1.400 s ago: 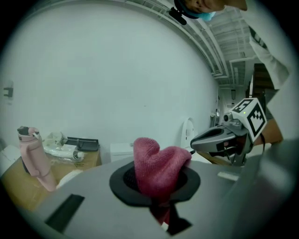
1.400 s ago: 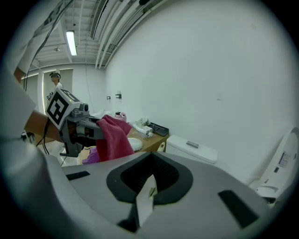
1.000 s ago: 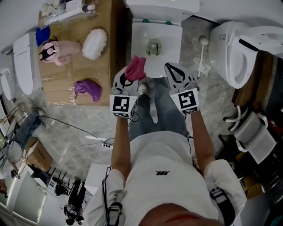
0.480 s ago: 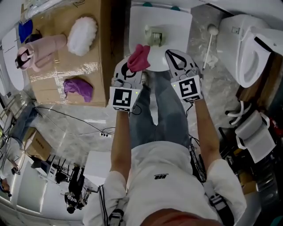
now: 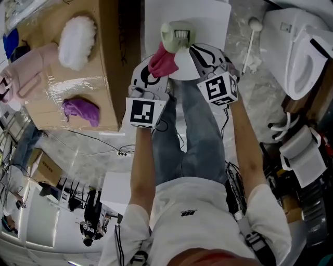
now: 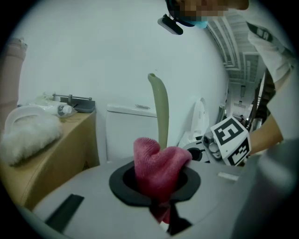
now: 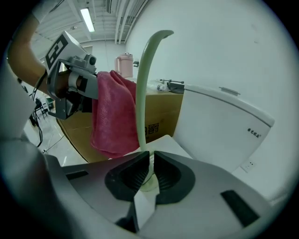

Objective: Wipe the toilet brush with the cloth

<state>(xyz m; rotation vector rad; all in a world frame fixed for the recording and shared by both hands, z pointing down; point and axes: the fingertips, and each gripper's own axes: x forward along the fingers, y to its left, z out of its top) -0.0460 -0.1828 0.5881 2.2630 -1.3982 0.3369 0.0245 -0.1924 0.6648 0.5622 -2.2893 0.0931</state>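
A pale green toilet brush (image 5: 177, 34) stands upright on the white toilet (image 5: 208, 15) ahead; its curved handle (image 7: 144, 93) rises just past my right gripper's tips. My right gripper (image 7: 152, 154) has just been opening, and its jaws stand a narrow slit apart. The handle is at the tips, and nothing is visibly pinched. My left gripper (image 5: 151, 78) is shut on a pink cloth (image 6: 159, 172), which bulges up out of the jaws. The cloth (image 7: 114, 116) hangs right beside the handle (image 6: 161, 107), to its left. In the head view, the right gripper (image 5: 200, 54) sits just right of the cloth (image 5: 162, 61).
A cardboard box (image 5: 47, 98) at the left carries a white fluffy item (image 5: 77, 34), a purple cloth (image 5: 80, 110) and a pink object (image 5: 26, 72). A second toilet (image 5: 296, 47) and a white long-handled tool (image 5: 252, 41) stand at the right. Cables (image 5: 104, 145) cross the floor.
Both grippers have dropped and closed in on the brush, which now stands right at their tips. The cloth has stayed in the left gripper and now hangs beside the handle.
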